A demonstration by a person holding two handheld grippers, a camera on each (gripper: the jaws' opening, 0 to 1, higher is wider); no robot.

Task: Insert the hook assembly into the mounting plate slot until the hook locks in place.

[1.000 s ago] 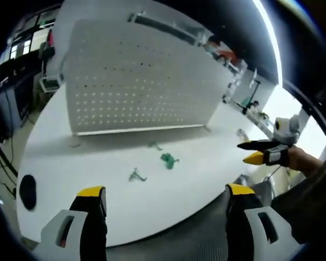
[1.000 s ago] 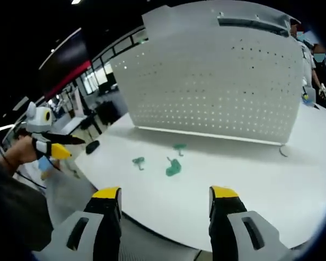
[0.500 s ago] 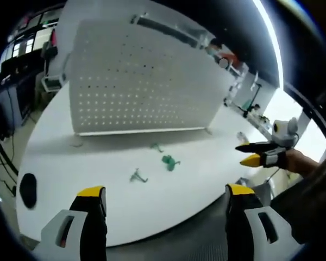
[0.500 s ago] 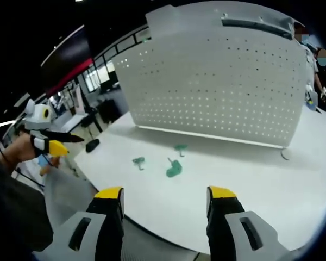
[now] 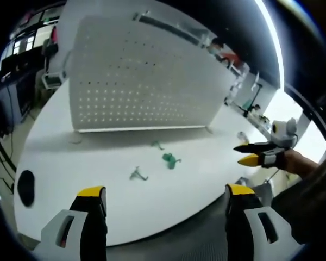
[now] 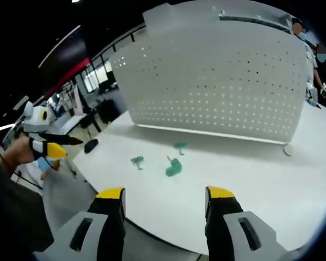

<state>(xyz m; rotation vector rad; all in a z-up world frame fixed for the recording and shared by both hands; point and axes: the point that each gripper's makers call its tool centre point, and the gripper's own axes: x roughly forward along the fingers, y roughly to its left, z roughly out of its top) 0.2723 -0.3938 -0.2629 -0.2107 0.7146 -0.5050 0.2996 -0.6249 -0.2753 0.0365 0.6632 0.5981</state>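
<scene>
A tall white perforated mounting plate [image 5: 141,76] [image 6: 217,81] stands upright on the white table [image 5: 87,163] [image 6: 261,179]. In front of it lie three small green hook pieces: the largest [image 5: 171,160] [image 6: 174,167], one closer to the plate [image 5: 157,145] [image 6: 180,145], and one off to the side [image 5: 137,175] [image 6: 137,160]. My left gripper [image 5: 165,191] [image 6: 51,147] hovers open off the table's near edge, holding nothing. My right gripper [image 6: 165,192] [image 5: 258,153] is likewise open and empty, short of the table edge.
A black round object [image 5: 26,187] [image 6: 91,145] rests near the table's rim. A small ring [image 6: 286,149] lies by the plate's foot. People [image 6: 315,60] stand behind the plate. Benches with clutter [image 5: 244,103] line the background.
Both views have shifted only slightly with the hands. The hooks and the plate lie as before, and both grippers stay open and empty.
</scene>
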